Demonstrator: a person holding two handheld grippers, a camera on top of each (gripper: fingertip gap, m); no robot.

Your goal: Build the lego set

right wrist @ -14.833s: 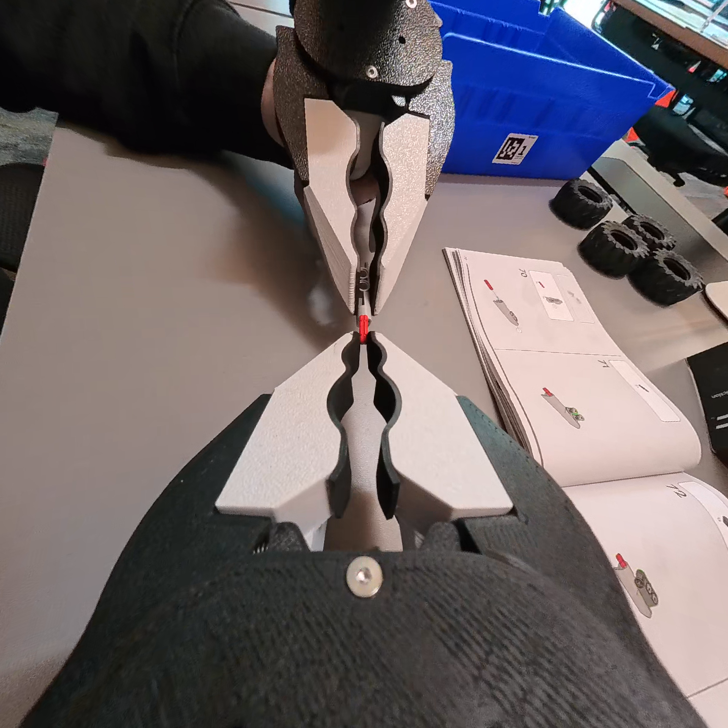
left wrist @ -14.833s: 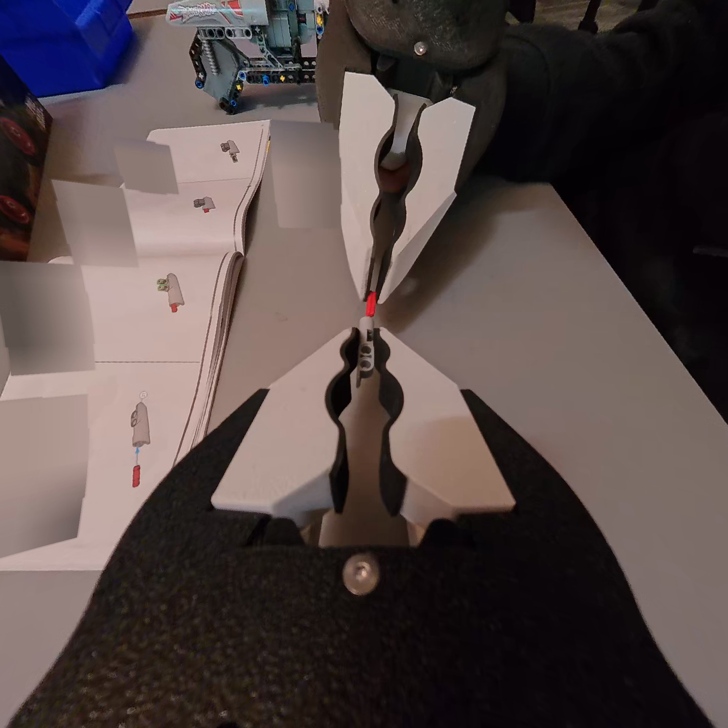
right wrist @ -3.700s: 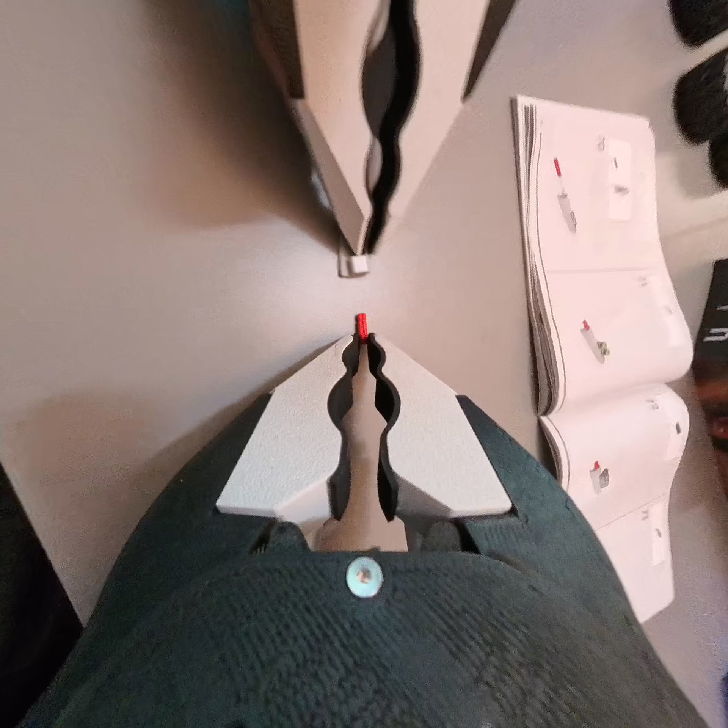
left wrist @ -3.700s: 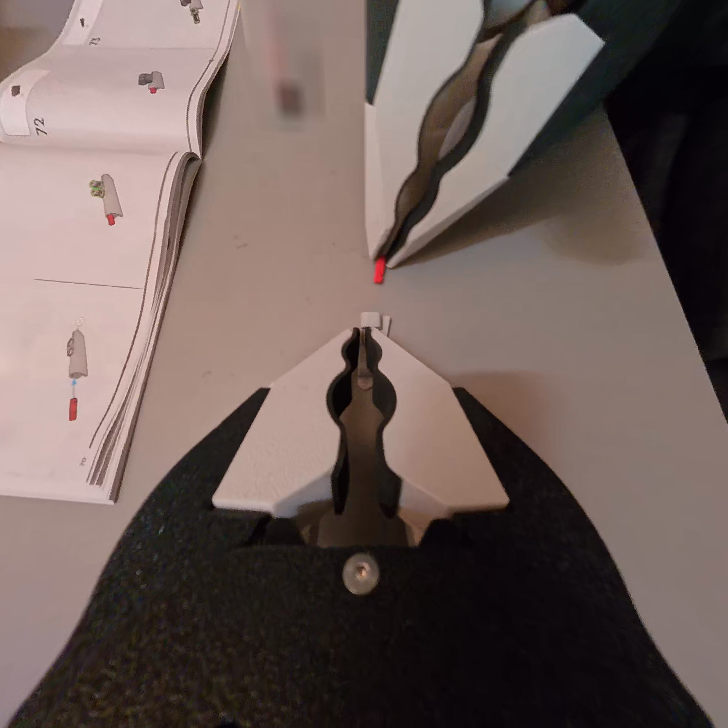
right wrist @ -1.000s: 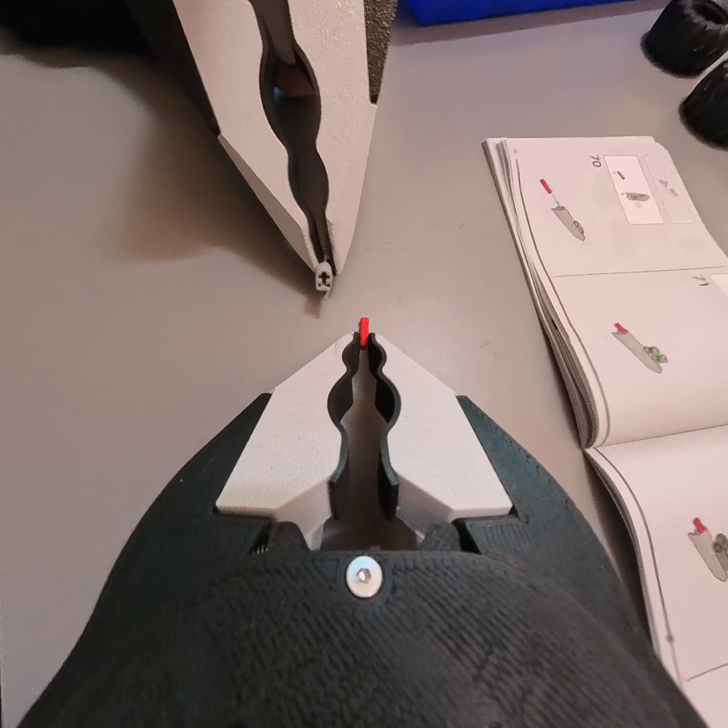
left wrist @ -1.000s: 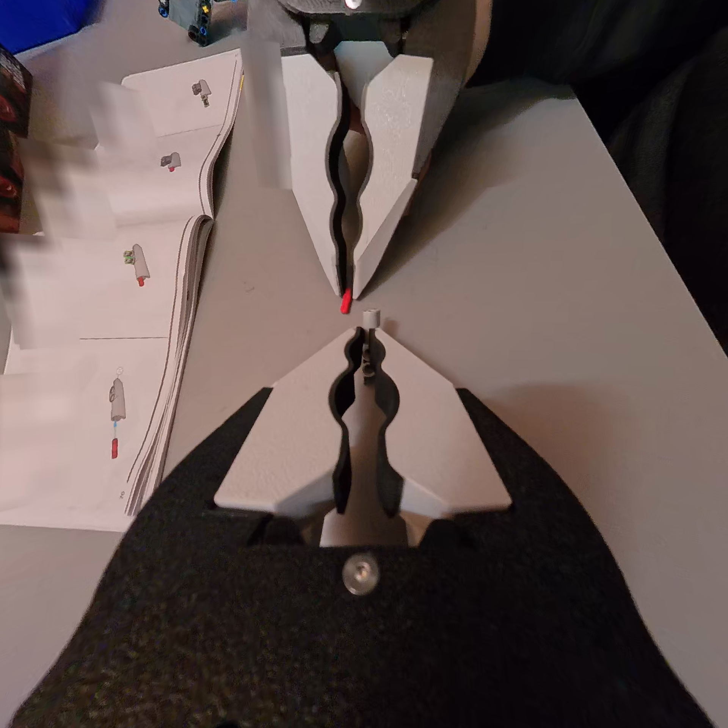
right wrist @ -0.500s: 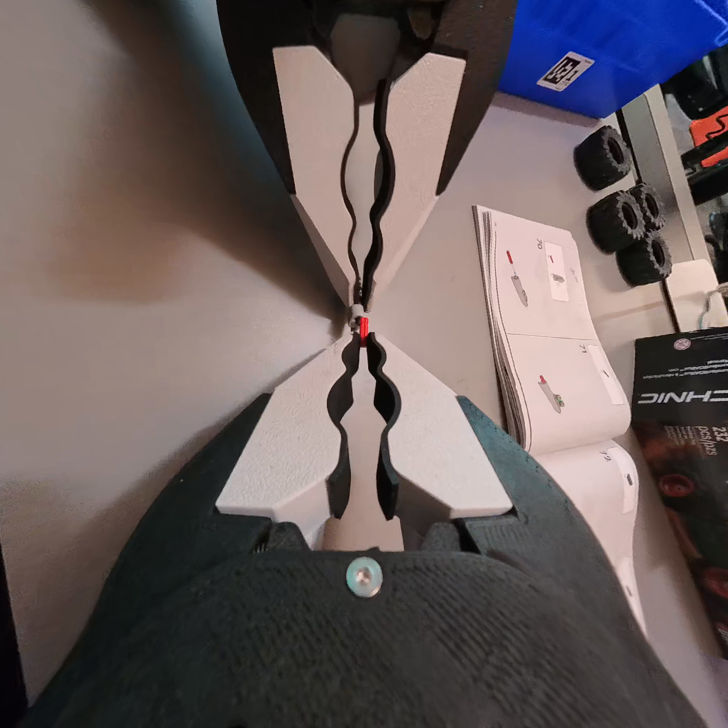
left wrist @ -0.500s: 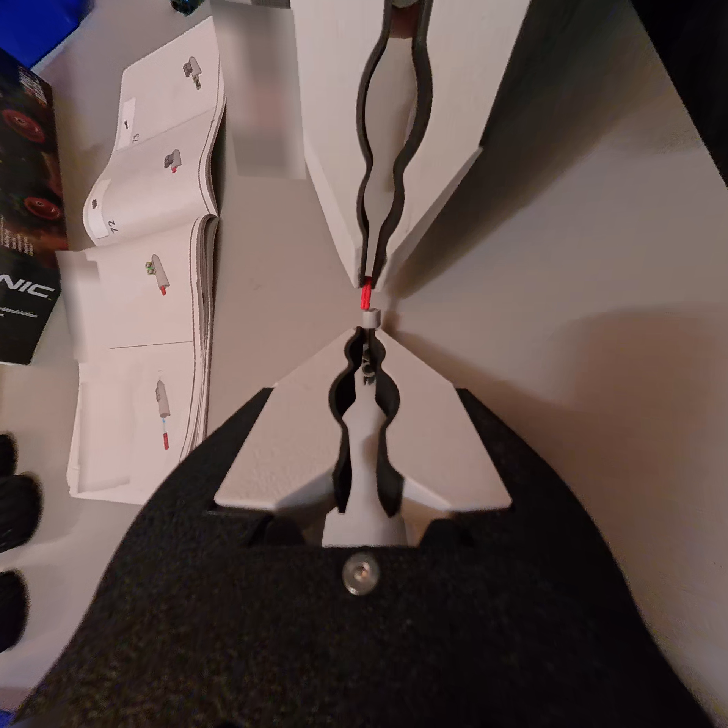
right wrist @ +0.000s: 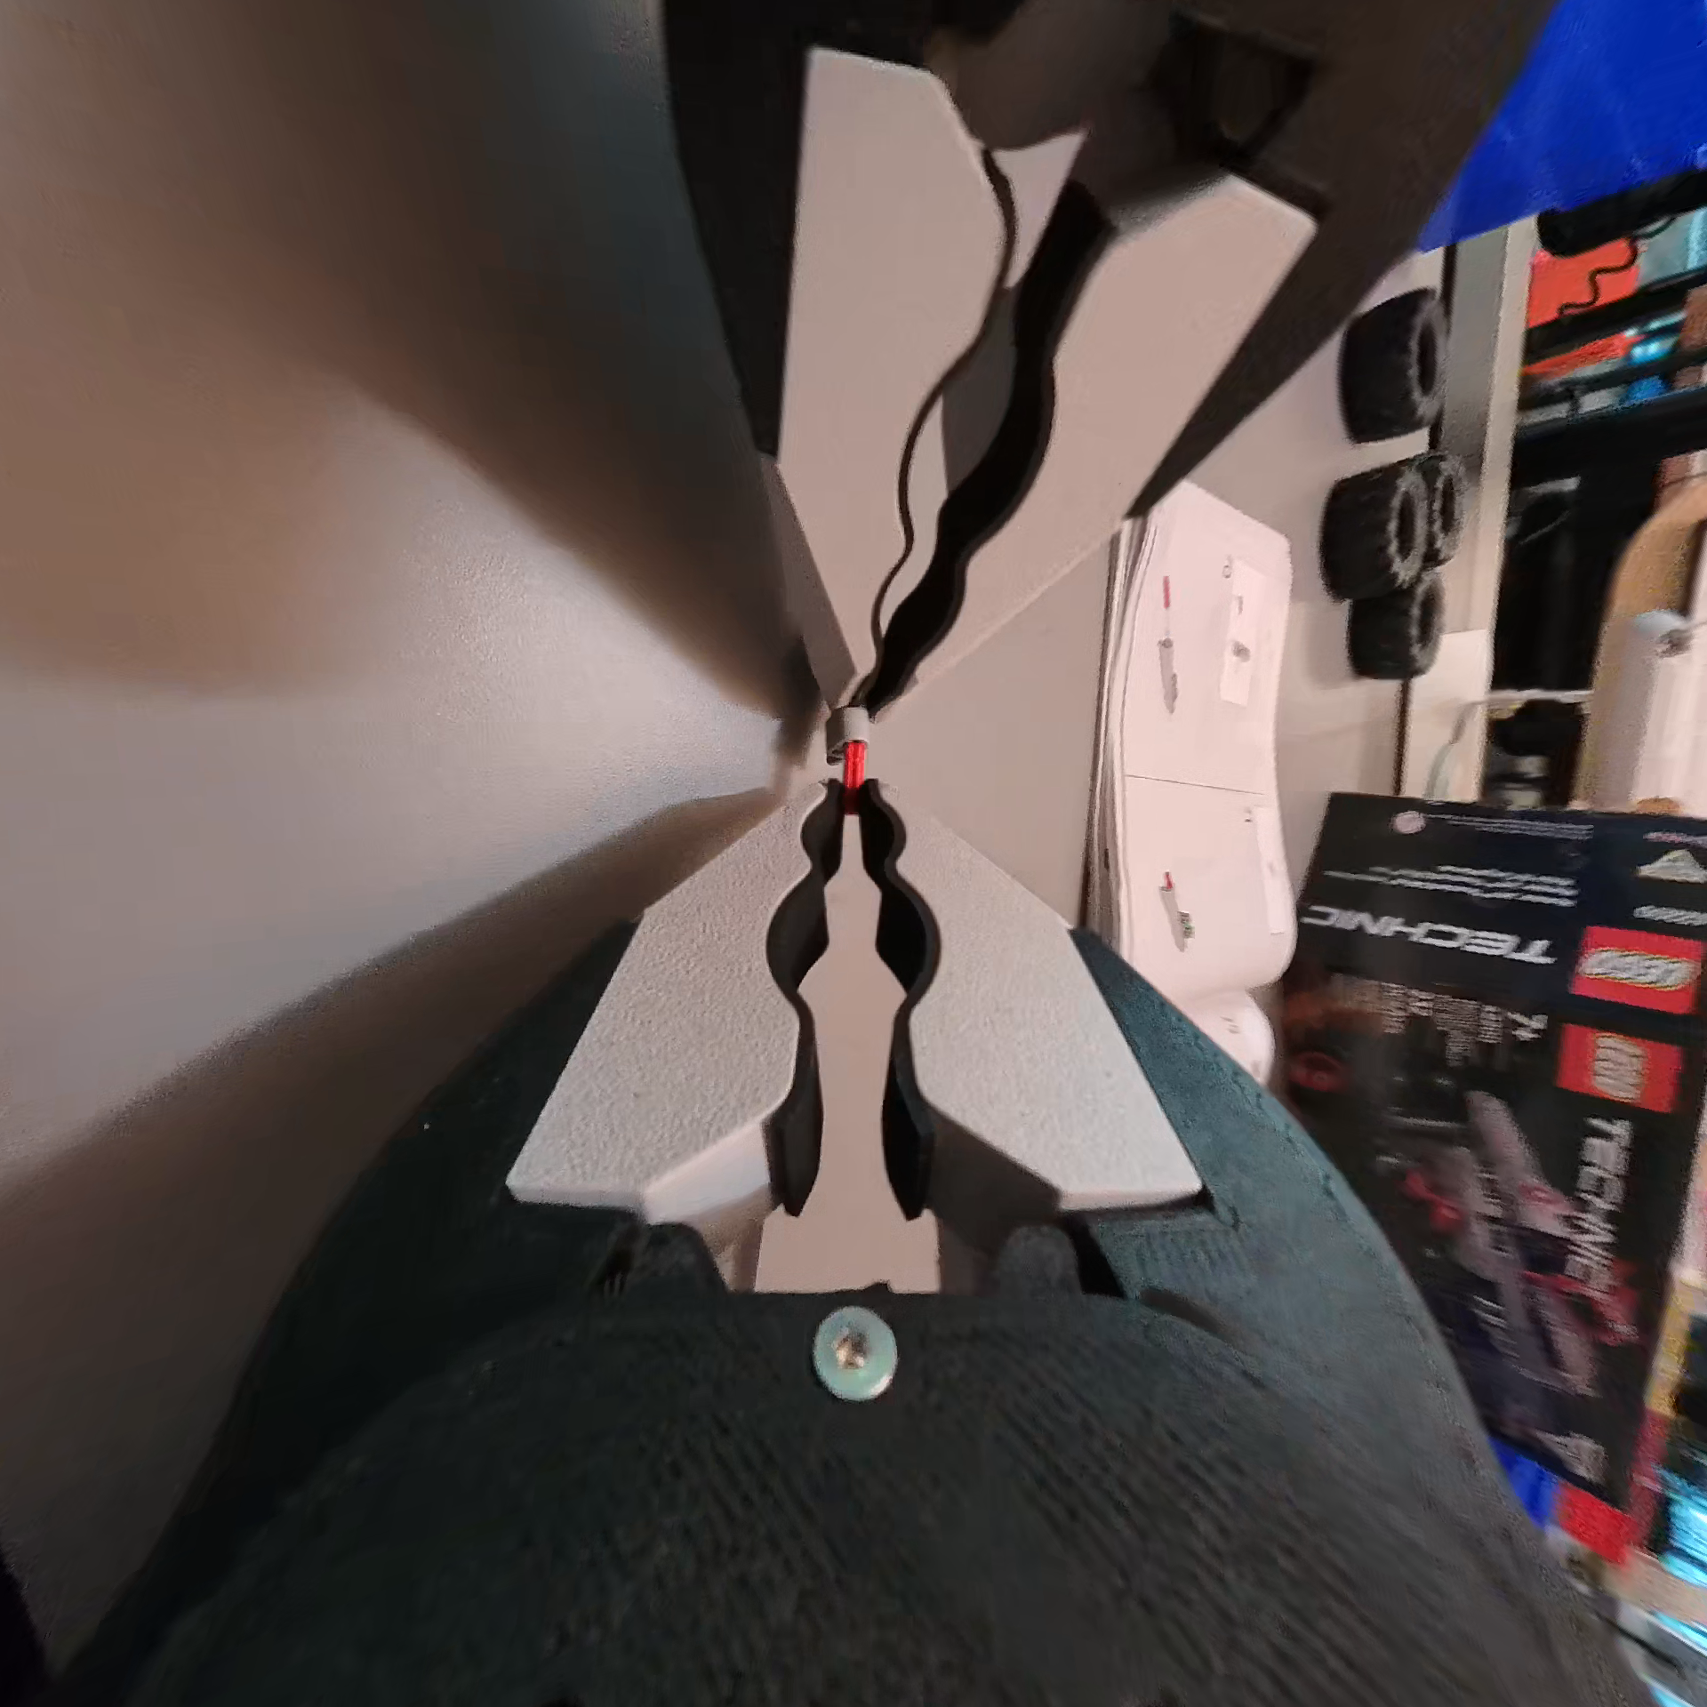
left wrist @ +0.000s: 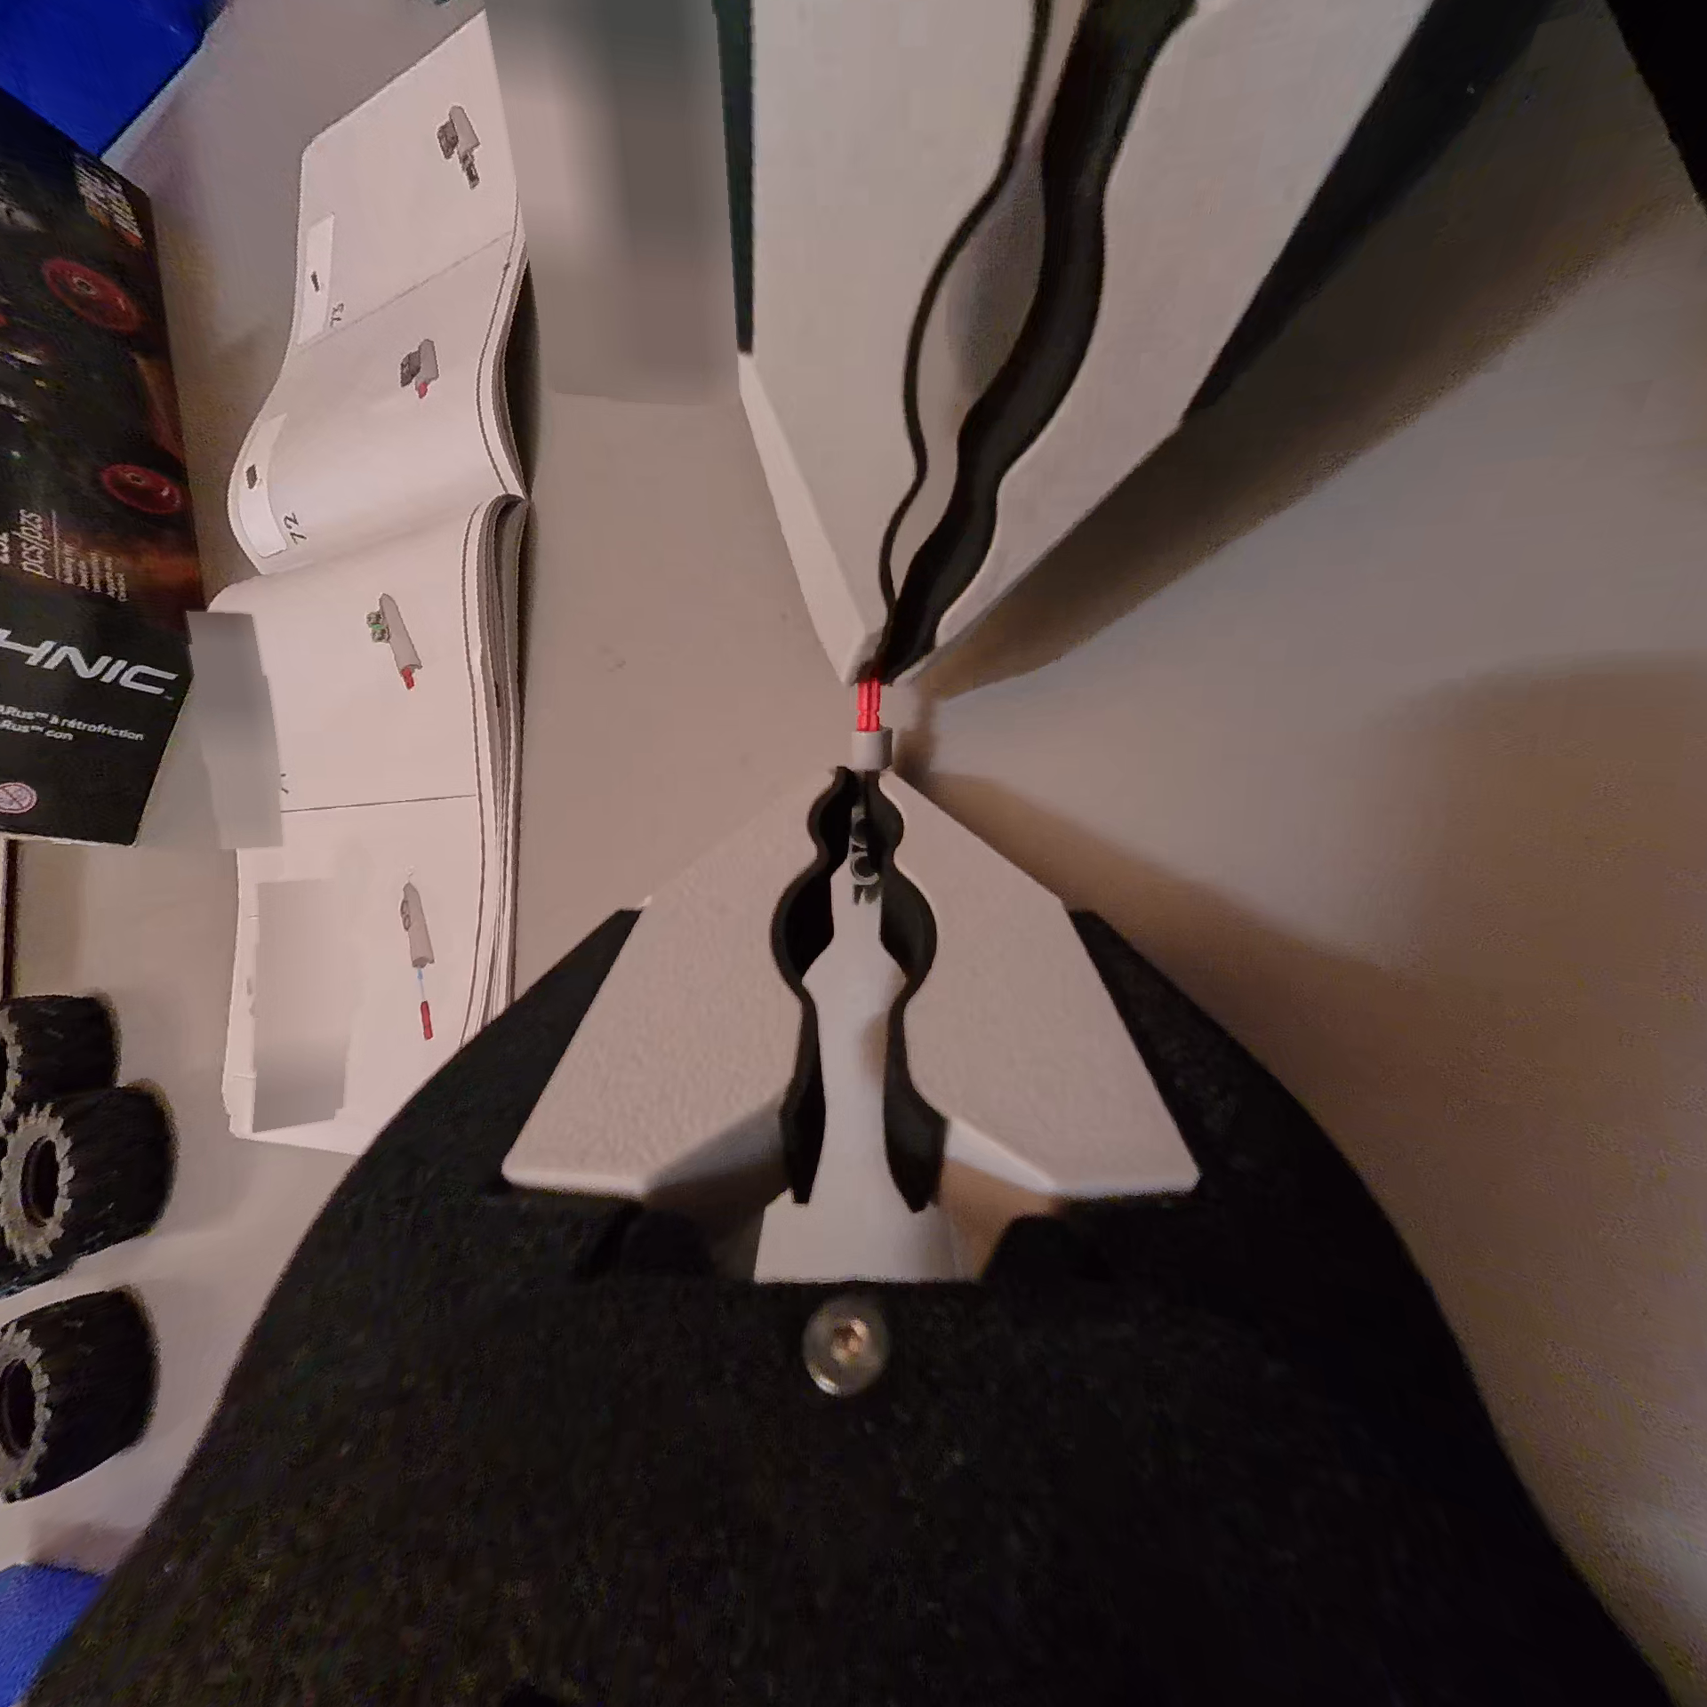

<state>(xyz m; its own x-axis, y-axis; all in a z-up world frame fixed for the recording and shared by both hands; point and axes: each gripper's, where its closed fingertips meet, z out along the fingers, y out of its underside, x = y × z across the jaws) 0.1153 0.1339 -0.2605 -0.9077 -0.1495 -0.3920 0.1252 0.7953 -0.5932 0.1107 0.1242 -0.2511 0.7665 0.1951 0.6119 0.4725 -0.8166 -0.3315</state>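
Grey table (left wrist: 1386,831), blue bin (right wrist: 1570,111)

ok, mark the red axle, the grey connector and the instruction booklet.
red axle (left wrist: 868,704), left wrist view, on its exposed shaft.
grey connector (left wrist: 869,746), left wrist view, on its round end collar.
instruction booklet (left wrist: 369,573), left wrist view, on the open page.

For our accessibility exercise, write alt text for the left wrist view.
The left gripper, shut on a grey connector, meets a red axle held by the right gripper; an open instruction booklet lies alongside.
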